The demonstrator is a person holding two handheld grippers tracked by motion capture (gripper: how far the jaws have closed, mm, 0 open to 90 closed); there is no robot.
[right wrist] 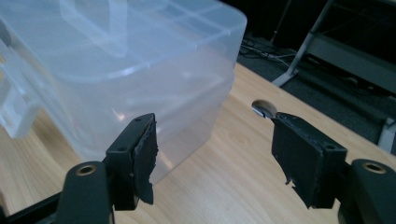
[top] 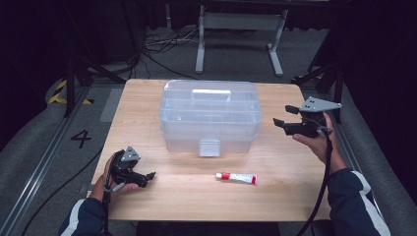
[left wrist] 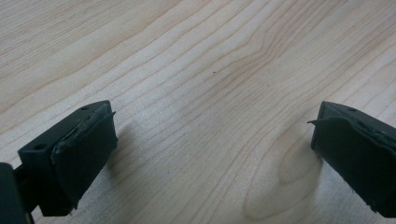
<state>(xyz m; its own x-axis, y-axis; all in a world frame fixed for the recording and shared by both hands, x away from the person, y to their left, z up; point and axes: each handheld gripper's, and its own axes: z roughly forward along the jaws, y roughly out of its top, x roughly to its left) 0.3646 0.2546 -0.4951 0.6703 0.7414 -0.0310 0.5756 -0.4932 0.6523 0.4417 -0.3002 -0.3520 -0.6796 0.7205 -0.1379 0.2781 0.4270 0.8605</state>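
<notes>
A clear plastic storage box (top: 210,115) with a lid, a top handle and a front latch stands in the middle of the wooden table (top: 147,108). In front of it lies a small white tube with a red cap (top: 236,177). My right gripper (top: 283,118) is held above the table at the box's right side, open, with nothing between its jaws; the right gripper view looks at the box's corner (right wrist: 140,79) past my right gripper (right wrist: 212,154). My left gripper (top: 147,177) rests low at the table's front left, open and empty, with bare wood between the jaws of my left gripper (left wrist: 210,149).
A round grommet hole (right wrist: 263,108) sits in the tabletop near the box's right end. Beyond the far edge stand a grey metal frame (top: 241,29) and loose cables (top: 162,44) on the floor. A floor mark reading 4 (top: 81,138) lies at the left.
</notes>
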